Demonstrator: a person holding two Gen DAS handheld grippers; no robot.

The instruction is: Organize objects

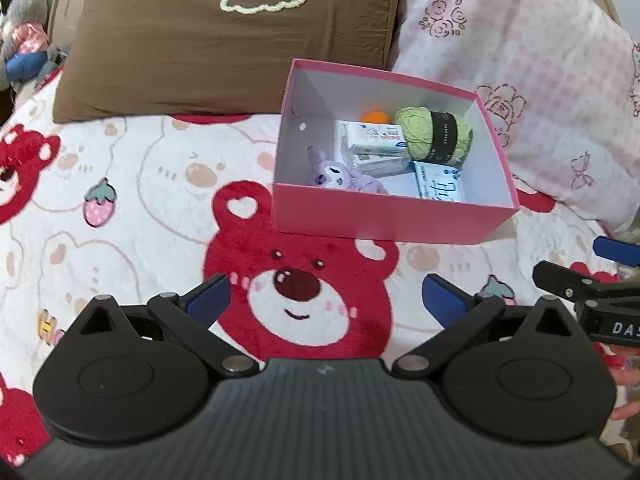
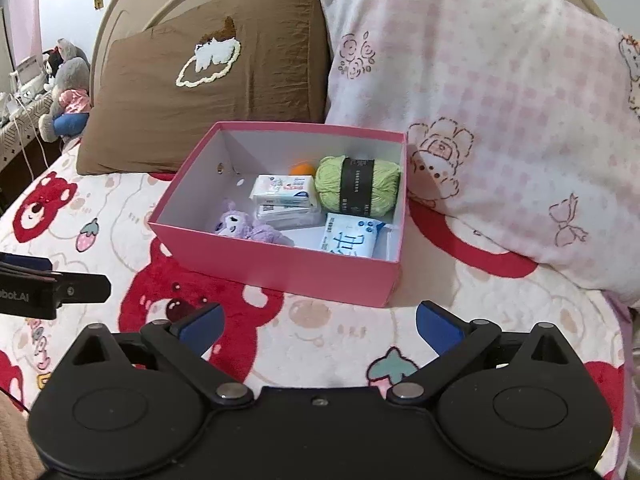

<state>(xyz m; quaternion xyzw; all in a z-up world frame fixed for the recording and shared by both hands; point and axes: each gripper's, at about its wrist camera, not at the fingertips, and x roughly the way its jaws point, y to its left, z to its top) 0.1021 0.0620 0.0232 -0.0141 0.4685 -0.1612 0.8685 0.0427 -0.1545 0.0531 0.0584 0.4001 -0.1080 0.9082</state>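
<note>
A pink box [image 1: 384, 220] [image 2: 280, 268] with a white inside sits on the bear-print blanket [image 1: 120, 168] [image 2: 328, 328]. Inside lie a green yarn ball [image 1: 434, 132] [image 2: 358, 190], white tissue packs [image 1: 376, 140] [image 2: 286, 192], a blue-and-white packet [image 1: 440, 186] [image 2: 350, 240], a purple plush toy [image 1: 344, 176] [image 2: 248, 228] and a partly hidden orange ball [image 1: 374, 115] [image 2: 302, 169]. My left gripper [image 1: 326, 300] stands open over the blanket in front of the box, nothing between its fingers. My right gripper [image 2: 318, 326] is open too, empty, just short of the box's near wall.
A brown pillow [image 1: 224, 40] [image 2: 208, 92] and a pink checked pillow [image 1: 520, 60] [image 2: 500, 100] lean against the headboard behind the box. Stuffed toys [image 1: 24, 32] [image 2: 68, 88] sit at the far left. Each gripper shows at the edge of the other's view.
</note>
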